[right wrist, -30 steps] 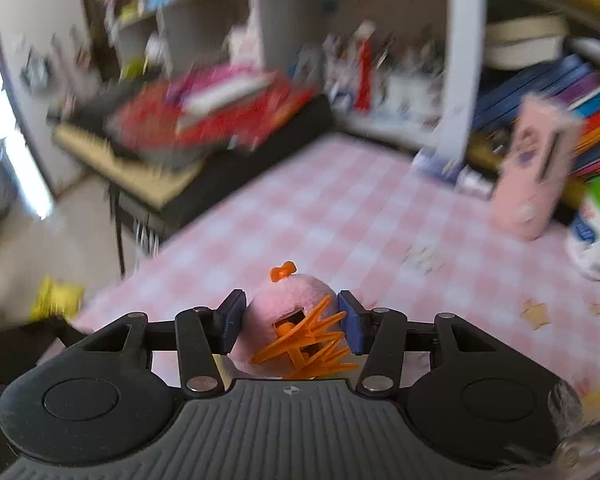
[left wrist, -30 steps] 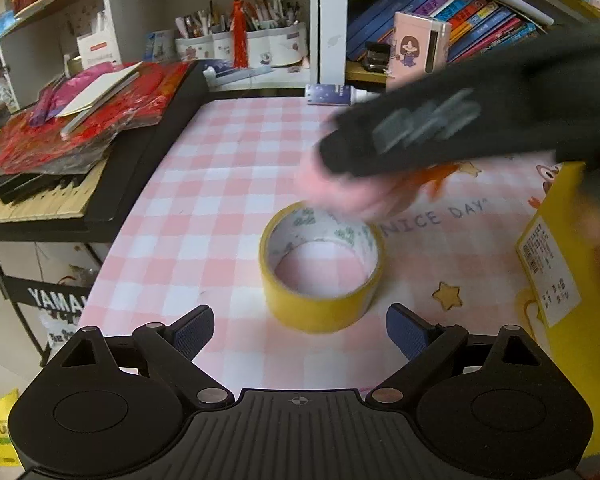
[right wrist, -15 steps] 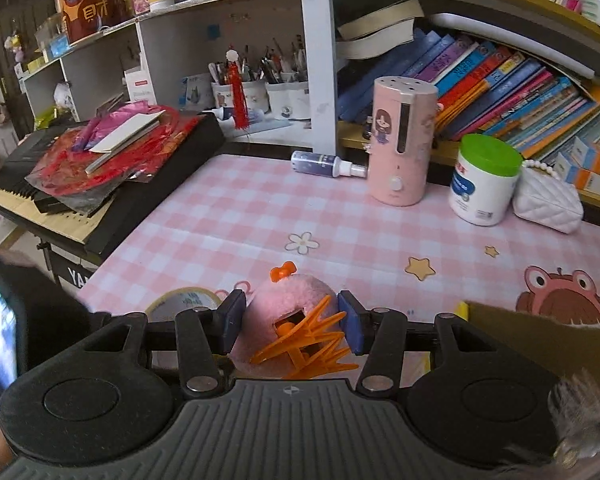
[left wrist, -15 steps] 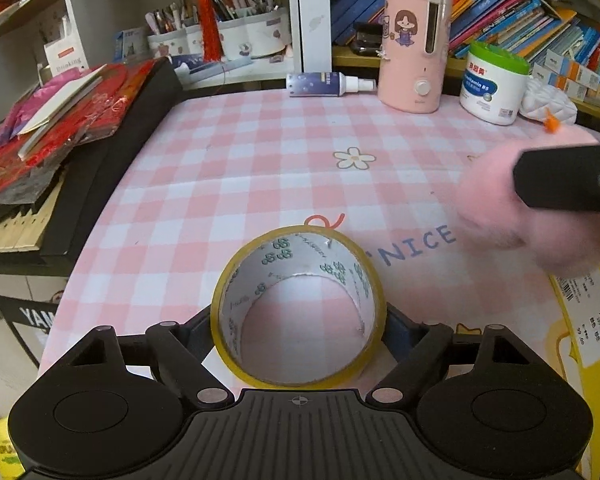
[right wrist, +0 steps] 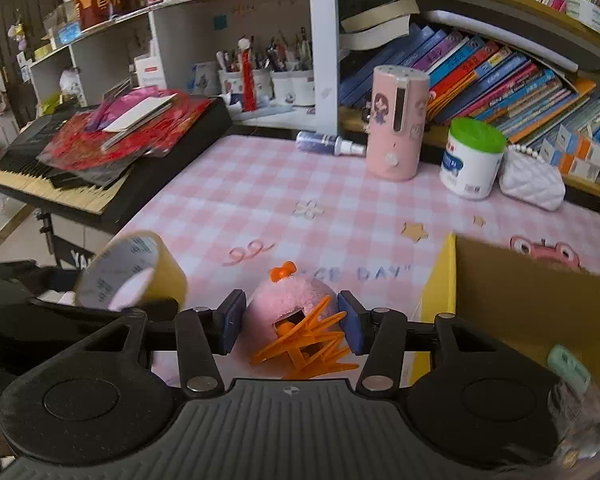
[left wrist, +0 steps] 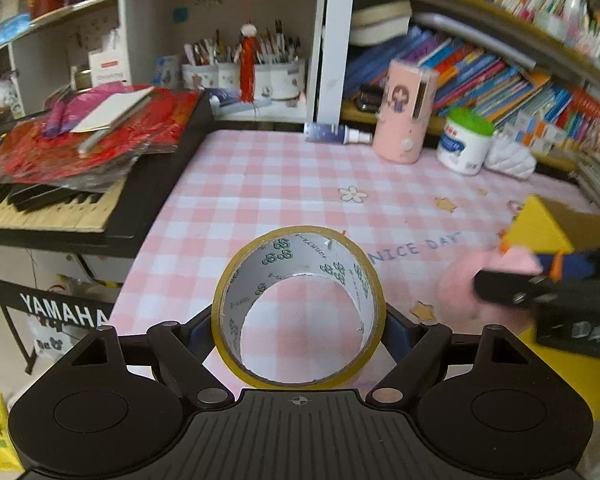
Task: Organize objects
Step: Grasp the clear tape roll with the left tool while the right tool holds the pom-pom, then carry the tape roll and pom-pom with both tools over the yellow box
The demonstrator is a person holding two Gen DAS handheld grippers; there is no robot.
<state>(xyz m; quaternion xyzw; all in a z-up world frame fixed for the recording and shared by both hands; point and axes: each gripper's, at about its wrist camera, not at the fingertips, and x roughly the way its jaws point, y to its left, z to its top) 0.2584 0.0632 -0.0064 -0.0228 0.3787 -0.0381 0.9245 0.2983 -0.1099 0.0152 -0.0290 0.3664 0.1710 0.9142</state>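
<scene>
Pink-and-white checked cloth covers the table [right wrist: 260, 184], printed with stars, a flower and the words "NICE DAY". Behind it stand white shelves with pen cups and slanted rows of colourful books [right wrist: 500, 80]. Along the back edge of the cloth lie a blue spray bottle on its side [left wrist: 332, 133], an upright pink cylinder with a cartoon girl on it [right wrist: 398, 122], a white jar with a green lid [right wrist: 474, 156] and a white quilted pouch [right wrist: 532, 178] just beside the jar. Off the table's left side sits a black electronic keyboard [left wrist: 52, 208] piled with red wrapped packets.

Close to the lens, the left gripper [left wrist: 300, 322] pinches a roll of yellow tape with a printed white core [left wrist: 300, 304] between its two blue pads, the roll standing on edge with its hole facing the camera, lifted above the cloth. The right gripper [right wrist: 291, 322] is clamped on a fluffy pink hair claw with orange plastic teeth and a small orange bow [right wrist: 296, 312], pads pressed to both flanks. Immediately right of that clip rises the wall of a yellow cardboard box [right wrist: 440, 280], open at the top with a brown inside. From the left wrist view the right gripper and its pink clip appear blurred, near the box's corner.
</scene>
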